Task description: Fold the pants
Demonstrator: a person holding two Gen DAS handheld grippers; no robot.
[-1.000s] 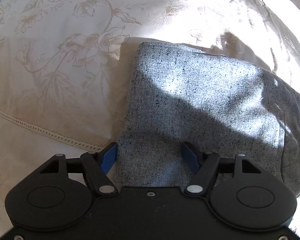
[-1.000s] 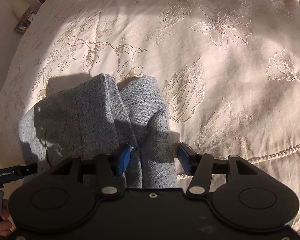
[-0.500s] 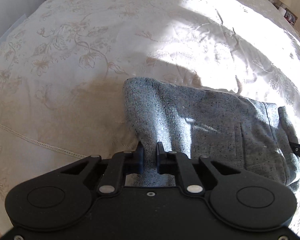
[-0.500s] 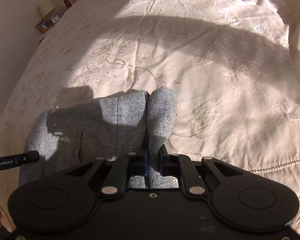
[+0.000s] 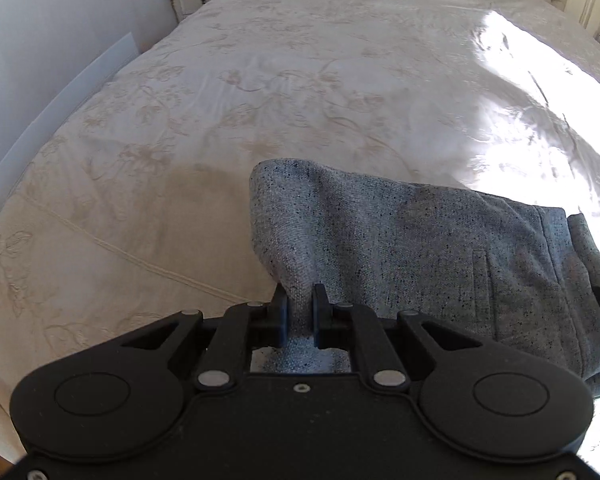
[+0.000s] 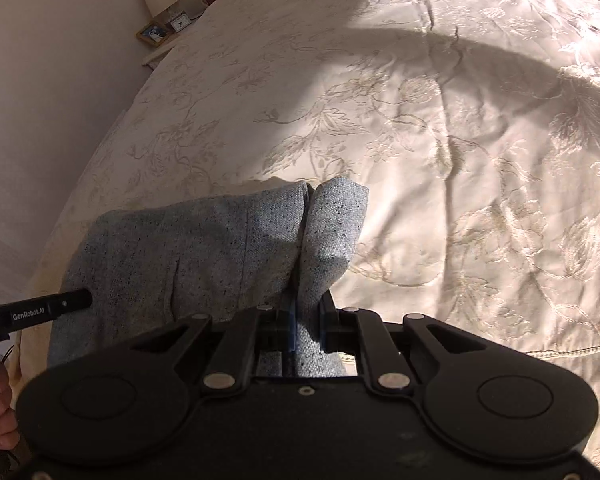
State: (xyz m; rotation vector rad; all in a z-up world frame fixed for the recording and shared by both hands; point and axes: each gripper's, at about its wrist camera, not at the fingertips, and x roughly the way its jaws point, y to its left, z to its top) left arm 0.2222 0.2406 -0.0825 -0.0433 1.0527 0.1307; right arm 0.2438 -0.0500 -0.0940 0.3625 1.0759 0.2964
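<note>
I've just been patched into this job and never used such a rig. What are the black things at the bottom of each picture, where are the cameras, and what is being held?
There is no robot arm: a person holds a two-finger gripper in each hand. Each picture comes from a fisheye camera on one gripper, looking forward along its fingers, so the black body at the bottom is the gripper itself. In the left view, the left gripper is shut on an edge of the grey pants, which lie folded on a cream bedspread. In the right view, the right gripper is shut on their other end.
</note>
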